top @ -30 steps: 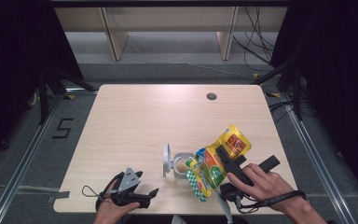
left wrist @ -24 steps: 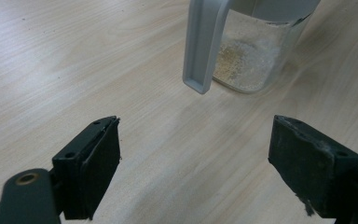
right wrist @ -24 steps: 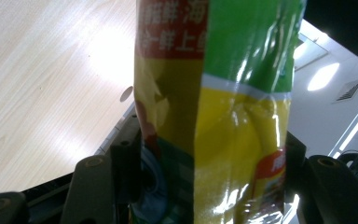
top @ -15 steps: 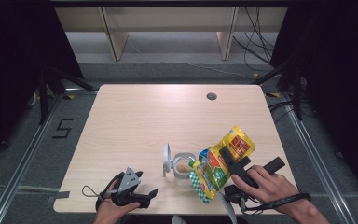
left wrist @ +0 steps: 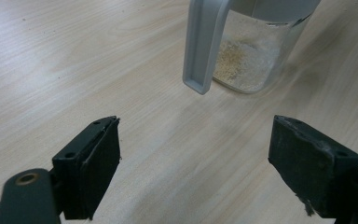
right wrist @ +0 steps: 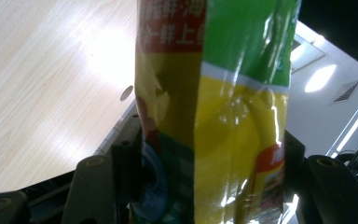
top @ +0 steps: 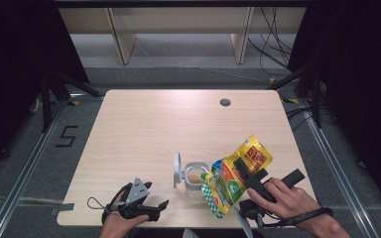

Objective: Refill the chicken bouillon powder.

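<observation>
- The right gripper (top: 238, 171) grips a yellow and green pouch (top: 235, 173), tipped over so that its lower end hangs over a clear jar (top: 195, 177).
- In the right gripper view the pouch (right wrist: 223, 121) stands between the two black jaws, which press on it from both sides.
- The person's right hand (top: 278, 198) holds that gripper near the near right corner of the tabletop (top: 154, 124), with a strap around the wrist.
- The jar stands close to the near edge of the tabletop, about midway along it; its grey lid (top: 177, 169) is swung open and stands upright on the side away from the pouch.
- A layer of pale brown grains lies on the bottom of the jar (left wrist: 256, 56), as the left gripper view shows through the clear wall.
- In that view the open lid (left wrist: 205, 42) hangs down in front of the jar, and its tip is just above the wood.
- The left gripper (top: 151, 206) sits low near the near edge of the tabletop, toward the near left corner, held by the left hand (top: 119, 220).
- Its jaws stand wide apart with nothing between them but bare wood, and they point toward the jar, which is apart from them.
- A round dark hole (top: 225, 102) lies in the tabletop near the far edge, toward the far right corner.
</observation>
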Demonstrator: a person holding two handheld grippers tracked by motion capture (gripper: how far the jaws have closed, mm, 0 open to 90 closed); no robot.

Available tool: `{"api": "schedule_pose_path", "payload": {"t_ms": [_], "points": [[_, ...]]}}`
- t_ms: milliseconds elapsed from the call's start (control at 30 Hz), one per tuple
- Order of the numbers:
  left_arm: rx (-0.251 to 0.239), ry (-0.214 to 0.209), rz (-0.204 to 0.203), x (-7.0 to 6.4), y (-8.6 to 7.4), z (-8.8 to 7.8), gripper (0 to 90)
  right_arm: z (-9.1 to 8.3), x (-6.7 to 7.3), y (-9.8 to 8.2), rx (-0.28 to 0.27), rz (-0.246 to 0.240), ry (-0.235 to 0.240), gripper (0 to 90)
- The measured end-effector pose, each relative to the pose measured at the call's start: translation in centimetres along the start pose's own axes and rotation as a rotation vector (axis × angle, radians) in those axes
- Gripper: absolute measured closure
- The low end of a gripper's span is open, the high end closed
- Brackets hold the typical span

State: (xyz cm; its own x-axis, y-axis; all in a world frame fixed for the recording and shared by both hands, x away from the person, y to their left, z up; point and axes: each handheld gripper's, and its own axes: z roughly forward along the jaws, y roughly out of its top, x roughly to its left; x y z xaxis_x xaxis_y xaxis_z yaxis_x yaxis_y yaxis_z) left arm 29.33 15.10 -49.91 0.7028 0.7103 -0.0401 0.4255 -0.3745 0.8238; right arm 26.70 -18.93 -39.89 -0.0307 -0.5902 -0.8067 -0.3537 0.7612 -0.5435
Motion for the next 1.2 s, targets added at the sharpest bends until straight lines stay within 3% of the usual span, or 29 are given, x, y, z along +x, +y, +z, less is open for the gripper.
{"api": "schedule_pose_path", "payload": {"t_ms": [67,133,200,233,267,367,467,500,567,633,700,733,867,1200], "points": [[0.0,0.0,0.0,0.0,0.0,0.0,16.2,0.0,-0.1,0.1,0.0,-0.025,0.002,44.6],[0.0,-0.001,-0.001,0.0,0.0,0.0,16.2,0.1,0.1,0.2,-0.007,0.006,0.003,44.6],[0.001,-0.001,0.0,0.0,0.0,0.0,16.2,0.3,0.1,0.2,-0.011,0.005,-0.002,44.6],[-0.003,0.0,0.02,0.1,0.1,0.0,16.2,0.3,0.0,0.1,-0.007,-0.018,0.013,44.7],[-0.004,0.003,0.026,0.1,0.1,0.0,16.2,0.4,0.0,0.1,-0.006,-0.006,0.018,44.8],[0.0,0.001,-0.001,0.0,0.0,0.0,16.2,0.6,0.1,0.1,-0.014,0.006,0.008,44.8],[-0.003,-0.002,0.001,0.0,0.0,0.0,16.2,0.6,0.1,0.1,-0.011,0.012,0.021,44.9],[-0.004,0.001,0.024,0.1,0.1,0.0,16.2,0.7,0.0,0.1,-0.015,0.014,0.03,44.9],[0.003,-0.003,0.0,0.0,0.0,0.0,16.2,0.7,0.0,0.0,-0.007,-0.012,0.025,44.9],[0.002,-0.002,-0.001,0.0,0.0,0.0,16.2,0.8,0.1,0.0,-0.014,0.008,0.017,44.9],[0.0,0.002,0.029,0.1,0.1,0.0,16.2,0.9,0.1,0.0,-0.014,0.009,0.017,44.9],[0.0,0.001,0.027,0.1,0.0,0.0,16.2,0.9,0.0,0.0,-0.011,-0.015,0.033,44.9],[0.002,0.0,0.028,0.1,0.0,0.0,16.2,1.1,0.2,0.0,-0.014,0.021,0.019,45.0],[-0.001,-0.002,0.023,0.1,0.0,0.0,16.3,1.4,0.5,0.0,-0.021,0.014,0.011,46.3]]}}
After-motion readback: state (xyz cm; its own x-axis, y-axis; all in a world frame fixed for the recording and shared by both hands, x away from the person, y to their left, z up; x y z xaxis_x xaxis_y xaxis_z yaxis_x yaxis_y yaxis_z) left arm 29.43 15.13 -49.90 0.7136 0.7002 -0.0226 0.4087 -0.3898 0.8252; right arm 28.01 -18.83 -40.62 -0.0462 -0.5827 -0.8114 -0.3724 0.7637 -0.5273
